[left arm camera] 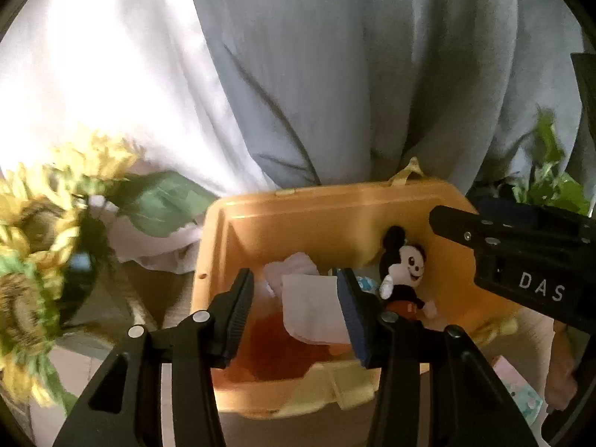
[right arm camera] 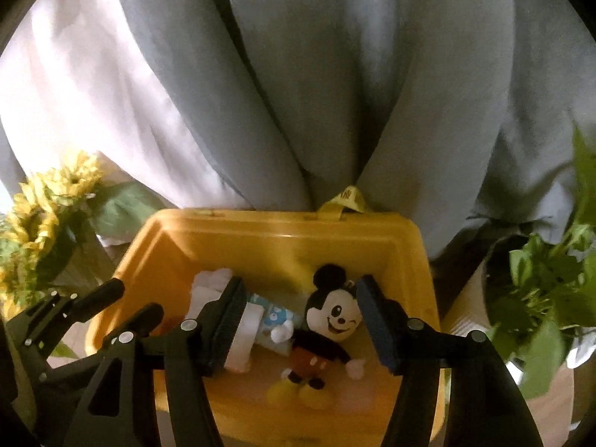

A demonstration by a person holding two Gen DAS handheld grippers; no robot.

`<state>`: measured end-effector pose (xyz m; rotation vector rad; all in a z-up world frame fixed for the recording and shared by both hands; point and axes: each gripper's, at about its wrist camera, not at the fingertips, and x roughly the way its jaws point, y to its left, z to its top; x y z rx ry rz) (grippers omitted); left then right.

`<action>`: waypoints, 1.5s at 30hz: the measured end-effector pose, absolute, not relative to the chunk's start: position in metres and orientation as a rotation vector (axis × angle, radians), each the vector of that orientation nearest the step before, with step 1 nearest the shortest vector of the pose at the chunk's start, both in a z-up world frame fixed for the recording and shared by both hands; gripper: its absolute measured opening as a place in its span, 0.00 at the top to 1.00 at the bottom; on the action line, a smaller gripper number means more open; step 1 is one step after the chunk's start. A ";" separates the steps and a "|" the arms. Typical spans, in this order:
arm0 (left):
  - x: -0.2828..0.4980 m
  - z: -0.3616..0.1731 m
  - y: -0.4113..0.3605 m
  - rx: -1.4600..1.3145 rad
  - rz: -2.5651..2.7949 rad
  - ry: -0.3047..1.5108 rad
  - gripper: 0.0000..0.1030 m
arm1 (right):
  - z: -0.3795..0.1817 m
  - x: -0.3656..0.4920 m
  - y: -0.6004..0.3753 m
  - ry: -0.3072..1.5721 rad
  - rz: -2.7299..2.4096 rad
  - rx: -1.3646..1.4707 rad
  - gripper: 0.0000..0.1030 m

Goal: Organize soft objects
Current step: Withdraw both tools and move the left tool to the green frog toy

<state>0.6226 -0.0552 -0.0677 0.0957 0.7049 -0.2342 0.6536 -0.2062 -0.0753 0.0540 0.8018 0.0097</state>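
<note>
Your left gripper (left arm camera: 296, 298) stands with its jaws partly apart, framing a folded white cloth (left arm camera: 313, 309) that lies in the yellow bin (left arm camera: 260, 205); you cannot tell whether the right-hand pad touches the cloth's edge, and the left-hand pad stands clear of it. Your right gripper (right arm camera: 301, 320) holds its jaws wide, gripping nothing, with the mouse plush (right arm camera: 327, 331) lying between them on the bin's floor. At 9 o'clock from the plush, just beside it, sits a pale blue printed item (right arm camera: 273, 314), partly hidden and too unclear to name. In the left wrist view the plush lies at 3 o'clock from the cloth, near it. Behind the bin, at 12 o'clock, hangs a grey-blue curtain (left arm camera: 372, 74). Sunflowers (left arm camera: 33, 231) stand at 9 o'clock of the bin, and a leafy green plant (right arm camera: 547, 290) at 3 o'clock.
</note>
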 end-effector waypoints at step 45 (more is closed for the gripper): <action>0.438 -0.115 -0.079 0.090 -0.212 0.660 0.30 | -0.096 0.445 -0.250 0.708 -0.245 0.075 0.31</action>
